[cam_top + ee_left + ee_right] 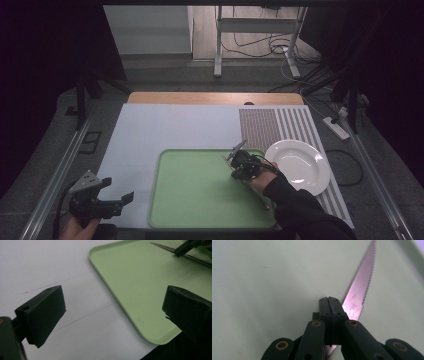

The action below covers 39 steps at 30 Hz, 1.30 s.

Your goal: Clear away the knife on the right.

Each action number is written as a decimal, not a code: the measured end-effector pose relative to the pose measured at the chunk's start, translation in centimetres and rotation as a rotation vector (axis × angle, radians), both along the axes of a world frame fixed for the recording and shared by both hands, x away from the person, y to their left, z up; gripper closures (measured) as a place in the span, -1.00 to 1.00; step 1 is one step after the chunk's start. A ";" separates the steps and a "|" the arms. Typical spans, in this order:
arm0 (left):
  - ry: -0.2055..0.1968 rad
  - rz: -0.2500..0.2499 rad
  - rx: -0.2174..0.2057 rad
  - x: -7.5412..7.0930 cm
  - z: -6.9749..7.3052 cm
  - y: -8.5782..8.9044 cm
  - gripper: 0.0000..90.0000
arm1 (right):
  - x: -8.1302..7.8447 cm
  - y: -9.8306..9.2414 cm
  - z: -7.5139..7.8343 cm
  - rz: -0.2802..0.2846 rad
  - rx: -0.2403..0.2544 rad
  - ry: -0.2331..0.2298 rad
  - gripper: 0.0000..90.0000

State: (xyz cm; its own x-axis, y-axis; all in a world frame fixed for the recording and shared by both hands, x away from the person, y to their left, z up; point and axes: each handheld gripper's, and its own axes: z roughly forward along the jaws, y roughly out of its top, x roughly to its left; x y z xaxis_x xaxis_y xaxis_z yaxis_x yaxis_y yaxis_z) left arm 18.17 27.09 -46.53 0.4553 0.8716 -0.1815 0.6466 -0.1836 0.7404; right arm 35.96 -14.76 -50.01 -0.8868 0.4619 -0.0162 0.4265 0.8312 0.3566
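Note:
A serrated knife [359, 287] lies flat on the green tray [156, 192], near its right side. My right gripper [239, 167] is shut, its jaws pressed flush together with nothing between them. Their tips [329, 300] sit right over the blade, which runs on underneath them. Whether they touch it I cannot tell. In the left gripper view the right gripper [180, 250] comes down onto the knife [165, 247] at the far end of the tray [100, 262]. My left gripper [117, 190] hangs open over the white mat, left of the tray, holding nothing.
A white plate [300, 165] stands just right of the tray on the striped part [280, 125] of the mat. The white mat [150, 130] stretches behind and left of the tray. The table's front edge [150, 352] lies close by the tray's near corner.

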 end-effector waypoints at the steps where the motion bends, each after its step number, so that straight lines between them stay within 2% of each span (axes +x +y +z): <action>1: 0.001 0.000 0.000 0.0 0.0 0.0 -0.90 | 0.1 -0.4 0.0 -0.009 -0.002 -0.002 1.00; 4: 0.000 0.000 0.002 0.0 0.0 0.0 -0.90 | 0.4 -1.4 0.1 -0.035 0.010 0.011 1.00; 8: 0.000 0.001 0.000 0.0 0.0 0.0 -0.90 | 0.2 -2.5 0.2 -0.059 -0.013 0.002 1.00; 18: -0.001 0.001 0.001 0.0 0.0 0.0 -0.90 | 0.2 -4.4 0.4 -0.102 -0.016 0.027 1.00; 28: -0.001 0.002 0.005 0.0 0.0 0.0 -0.90 | 0.0 -6.2 0.6 -0.177 -0.035 0.023 1.00; 32: -0.001 0.002 0.006 0.0 0.0 0.0 -0.89 | -0.2 -6.6 0.6 -0.196 -0.027 0.034 1.00; 36: 0.000 0.002 0.006 0.0 0.0 0.0 -0.89 | -0.3 -6.5 0.6 -0.192 -0.035 0.030 1.00; 39: 0.000 0.002 0.008 0.0 0.0 -0.1 -0.89 | -0.2 -6.6 0.6 -0.194 -0.021 0.038 1.00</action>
